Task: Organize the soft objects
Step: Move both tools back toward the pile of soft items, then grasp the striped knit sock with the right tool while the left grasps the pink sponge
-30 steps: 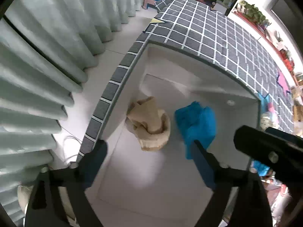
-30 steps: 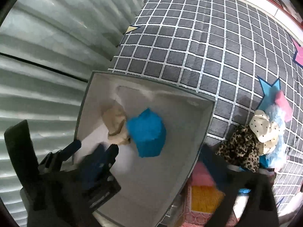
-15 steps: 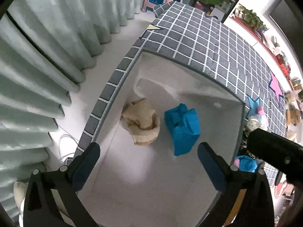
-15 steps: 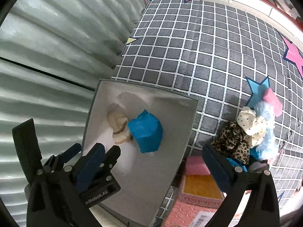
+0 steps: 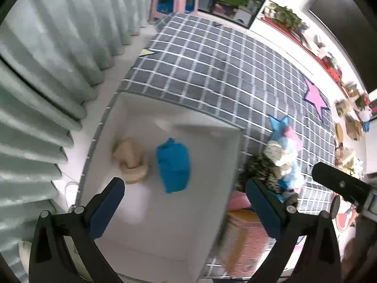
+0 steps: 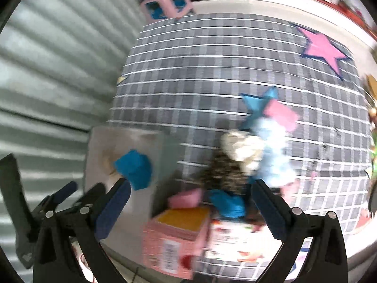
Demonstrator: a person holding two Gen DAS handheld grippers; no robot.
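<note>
A white open box (image 5: pixel 165 224) (image 6: pixel 99 141) stands at the corner of a grey checked mat. Inside it lie a beige cloth bundle (image 5: pixel 130 162) and a blue cloth bundle (image 5: pixel 174 165) (image 6: pixel 135 168). Right of the box sits a pile of soft things: a leopard-print piece (image 5: pixel 261 169) (image 6: pixel 223 174), a cream dotted piece (image 5: pixel 276 151) (image 6: pixel 240 146), pale blue plush (image 6: pixel 273 151) and a pink piece (image 6: pixel 280 115). My left gripper (image 5: pixel 186 202) hangs wide open high above the box, holding nothing. My right gripper (image 6: pixel 192 202) is open and empty, above the pile's near edge.
Pale green curtains (image 5: pixel 47 70) hang on the left beside the box. A pink and yellow carton (image 6: pixel 179 233) and a small blue cloth (image 6: pixel 227 202) lie in front of the pile. A pink stool (image 5: pixel 174 0) stands beyond the mat. A pink star (image 6: pixel 322 47) marks the mat.
Both grippers have risen and swung right, away from the box toward the soft pile. The beige and blue bundles stay in the box. The right view is now motion-blurred.
</note>
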